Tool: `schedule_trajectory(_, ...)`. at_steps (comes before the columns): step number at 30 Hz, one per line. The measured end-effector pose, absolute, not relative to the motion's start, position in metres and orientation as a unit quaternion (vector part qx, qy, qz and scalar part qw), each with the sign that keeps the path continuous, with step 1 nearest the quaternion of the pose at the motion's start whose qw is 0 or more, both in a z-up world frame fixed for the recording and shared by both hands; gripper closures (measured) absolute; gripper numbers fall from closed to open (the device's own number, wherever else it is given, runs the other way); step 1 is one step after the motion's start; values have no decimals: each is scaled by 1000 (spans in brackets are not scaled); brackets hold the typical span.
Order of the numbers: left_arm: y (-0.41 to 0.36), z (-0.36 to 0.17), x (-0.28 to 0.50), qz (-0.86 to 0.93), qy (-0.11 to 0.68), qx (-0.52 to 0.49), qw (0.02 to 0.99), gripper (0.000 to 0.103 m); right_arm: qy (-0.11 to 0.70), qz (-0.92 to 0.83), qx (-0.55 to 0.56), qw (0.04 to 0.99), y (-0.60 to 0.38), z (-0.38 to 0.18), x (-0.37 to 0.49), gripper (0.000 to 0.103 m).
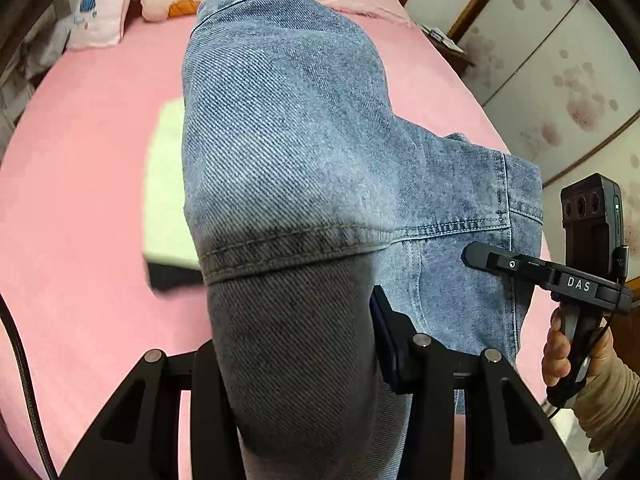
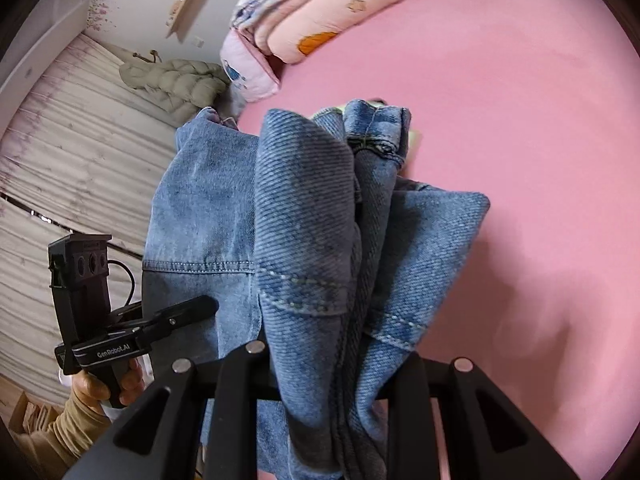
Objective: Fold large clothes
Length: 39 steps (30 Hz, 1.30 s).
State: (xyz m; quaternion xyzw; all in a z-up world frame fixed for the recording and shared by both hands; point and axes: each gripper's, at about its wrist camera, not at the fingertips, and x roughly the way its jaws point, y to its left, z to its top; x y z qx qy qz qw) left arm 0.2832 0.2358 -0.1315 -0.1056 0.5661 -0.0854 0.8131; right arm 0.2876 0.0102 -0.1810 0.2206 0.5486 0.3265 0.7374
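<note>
Faded blue denim jeans (image 1: 288, 140) with pale stitched seams hang bunched above the pink bed (image 1: 92, 200), held up by both grippers. The left gripper (image 1: 296, 360) and right gripper (image 2: 332, 368) are each clamped on folded denim. Casings read "DAS" and "GenRobot.AI".

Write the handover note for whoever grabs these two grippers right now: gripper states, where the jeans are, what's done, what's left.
Left gripper: shut on the jeans, a bunched thickness of denim between its fingers.
Right gripper: shut on the jeans too, gripping gathered folds.
Jeans: held up by both grippers, hanging over the pink bed, not lying flat. A pale folded item lies on the bed behind them.
Done: the garment is picked up by both grippers.
Left: lay it on the bed, fold and smooth it, probably clear of the pale item. No tidy fold shows yet.
</note>
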Motion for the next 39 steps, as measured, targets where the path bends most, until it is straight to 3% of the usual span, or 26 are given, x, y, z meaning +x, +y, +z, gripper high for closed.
schedule_trajectory(8, 349, -191, 400, -94, 553, -116, 820, 58, 535, 315, 232, 749, 109, -218, 400, 81)
schedule_trajectory(15, 379, -269, 448, -81, 571, -135, 806, 56, 561, 282, 210, 750, 148, -288, 455, 81)
schedule_trajectory(21, 394, -306, 452, -81, 563, -149, 809, 38, 559, 269, 195, 760, 151, -322, 468, 79)
schedule_trajectory(26, 395, -320, 443, -60, 550, -128, 823, 12, 557, 271, 172, 766, 150, -338, 466, 69)
schedule_trajectory(31, 389, -320, 443, -23, 541, -109, 834, 0, 557, 271, 131, 774, 162, -328, 466, 63)
schedule_trajectory(39, 370, -286, 418, 52, 526, -76, 845, 0, 563, 223, 18, 796, 180, -296, 443, 57)
